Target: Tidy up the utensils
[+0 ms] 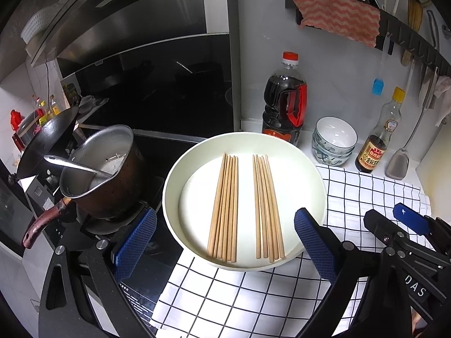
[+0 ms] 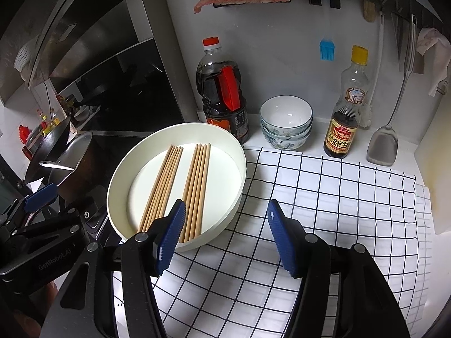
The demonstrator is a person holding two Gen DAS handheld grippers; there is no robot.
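Two blue-padded grippers hover over a kitchen counter: the left gripper [image 1: 225, 236] stands wide open with nothing between its pads, and the right gripper [image 2: 227, 235] likewise gapes empty above the checked cloth [image 2: 324, 211]. Just beyond them, two neat bundles of wooden chopsticks [image 1: 245, 207] lie side by side in a white round tray [image 1: 282, 140]. At one o'clock of the tray sits a stack of bowls [image 2: 286, 124], flanked by a dark sauce bottle [image 2: 222, 90] and a yellow-capped bottle [image 2: 348, 104]; at nine o'clock, a saucepan [image 1: 104, 169].
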